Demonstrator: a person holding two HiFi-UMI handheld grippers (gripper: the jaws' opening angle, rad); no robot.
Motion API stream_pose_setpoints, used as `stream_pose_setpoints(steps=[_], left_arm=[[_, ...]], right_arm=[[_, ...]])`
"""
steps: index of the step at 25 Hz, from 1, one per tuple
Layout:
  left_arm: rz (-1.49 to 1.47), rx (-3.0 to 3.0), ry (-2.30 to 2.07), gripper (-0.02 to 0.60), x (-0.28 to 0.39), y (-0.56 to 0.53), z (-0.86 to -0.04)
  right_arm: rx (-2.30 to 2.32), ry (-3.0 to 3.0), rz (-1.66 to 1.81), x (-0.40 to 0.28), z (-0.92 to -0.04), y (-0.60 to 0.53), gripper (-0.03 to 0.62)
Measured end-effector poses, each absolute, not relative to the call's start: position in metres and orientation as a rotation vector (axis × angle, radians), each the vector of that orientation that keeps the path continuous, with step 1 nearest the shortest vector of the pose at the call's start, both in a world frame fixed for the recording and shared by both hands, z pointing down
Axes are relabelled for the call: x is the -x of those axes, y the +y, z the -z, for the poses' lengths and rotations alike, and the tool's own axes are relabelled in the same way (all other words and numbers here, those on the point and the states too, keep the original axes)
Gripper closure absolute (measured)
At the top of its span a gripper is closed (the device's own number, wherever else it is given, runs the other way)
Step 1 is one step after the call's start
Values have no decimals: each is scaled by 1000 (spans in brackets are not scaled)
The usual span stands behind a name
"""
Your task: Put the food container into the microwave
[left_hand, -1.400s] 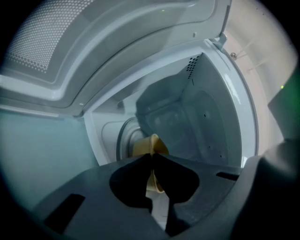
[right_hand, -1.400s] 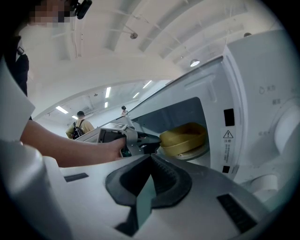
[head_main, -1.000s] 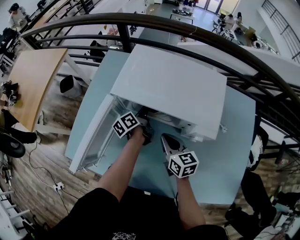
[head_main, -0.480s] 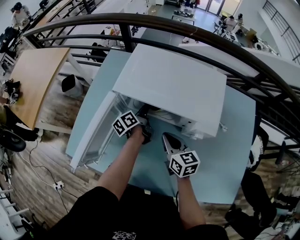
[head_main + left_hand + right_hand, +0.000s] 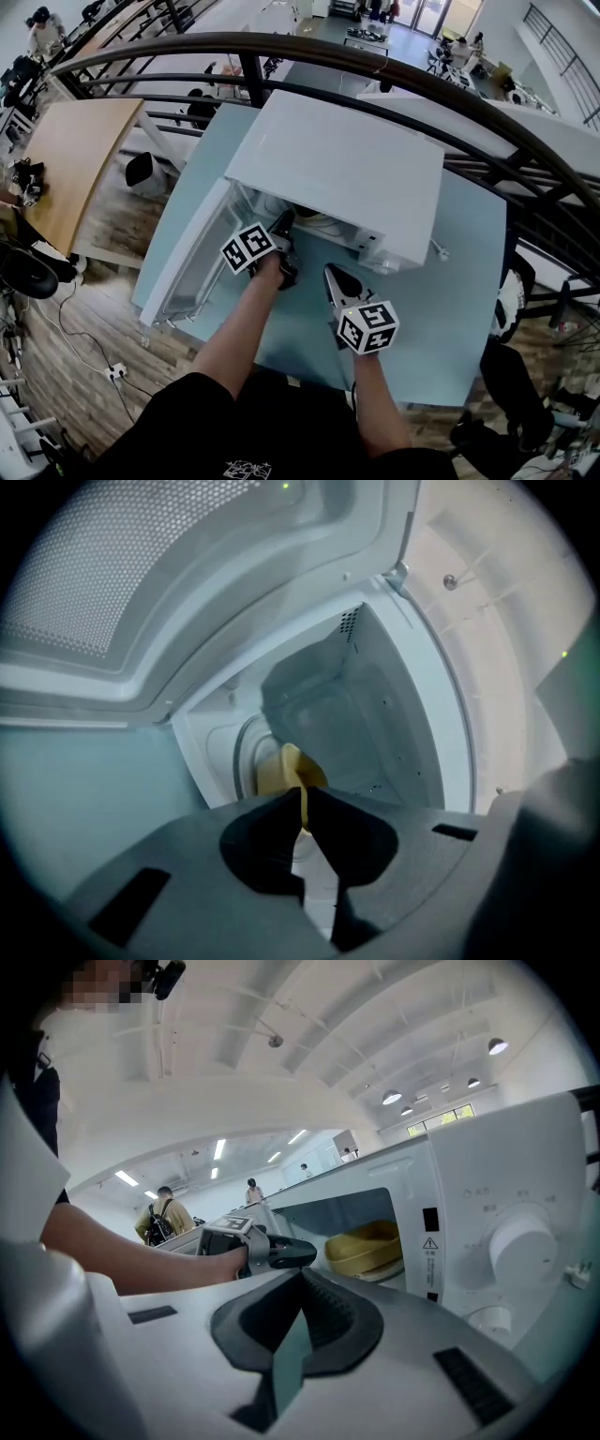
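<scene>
One yellow food container [image 5: 366, 1246] sits on the floor of the open microwave [image 5: 337, 169], at centre right of the right gripper view. The left gripper [image 5: 282, 222] reaches into the opening. Its jaws look pinched narrow on the container's rim, likely to settle it squarely inside. That forearm runs straight up mid-frame. The right gripper [image 5: 331, 275] hangs lower over the desk [image 5: 450, 309], jaws together on nothing, which leaves the doorway free.
</scene>
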State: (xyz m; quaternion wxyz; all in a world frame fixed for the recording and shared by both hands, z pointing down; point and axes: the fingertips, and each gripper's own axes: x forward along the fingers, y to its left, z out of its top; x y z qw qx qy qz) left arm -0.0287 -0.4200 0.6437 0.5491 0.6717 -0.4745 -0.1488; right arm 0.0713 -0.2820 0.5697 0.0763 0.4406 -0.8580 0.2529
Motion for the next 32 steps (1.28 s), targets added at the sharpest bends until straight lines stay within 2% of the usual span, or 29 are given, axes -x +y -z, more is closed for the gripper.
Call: stream_pose_setpoints(steps=[6,32], left_arm=[[321,-1653,-1133,574,31,-405,-626],[178,-1974,-1326,574,24,-256,-545]], right_arm=[[-1320,-2585,-741,-75,-555,-273,588],[-1323,-2723,-640,-149,-496,-185,589]])
